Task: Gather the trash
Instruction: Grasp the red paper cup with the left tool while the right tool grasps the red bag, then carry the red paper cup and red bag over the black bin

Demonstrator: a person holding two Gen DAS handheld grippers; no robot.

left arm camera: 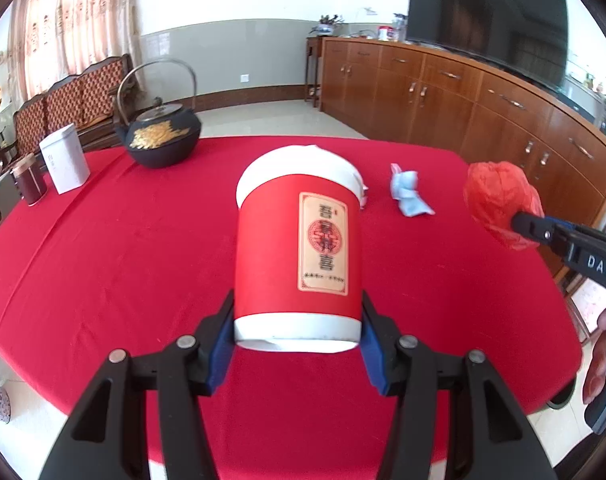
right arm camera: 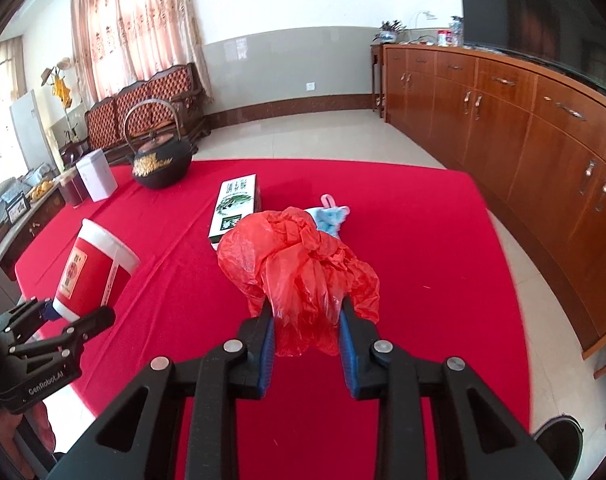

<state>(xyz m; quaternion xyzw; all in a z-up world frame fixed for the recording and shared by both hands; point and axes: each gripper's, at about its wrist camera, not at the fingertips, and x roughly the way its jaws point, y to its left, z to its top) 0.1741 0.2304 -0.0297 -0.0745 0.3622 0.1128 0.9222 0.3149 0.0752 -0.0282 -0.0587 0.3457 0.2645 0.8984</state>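
Red cloth covers the table (right arm camera: 443,240). Above its near edge, the left gripper (left arm camera: 298,340) clamps a red paper cup (left arm camera: 299,256), while the right gripper (right arm camera: 305,334) pinches a crumpled red plastic bag (right arm camera: 299,260).

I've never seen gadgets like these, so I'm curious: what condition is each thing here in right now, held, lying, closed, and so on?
Left gripper: shut on the paper cup.
Paper cup: held off the table, tilted.
Right gripper: shut on the red plastic bag.
Red plastic bag: crumpled, held above the table.
Blue cloth: crumpled, lying on the tablecloth.
Green-and-white box: lying flat.
Black teapot: upright, lid on, handle raised.
White tin: upright, closed.
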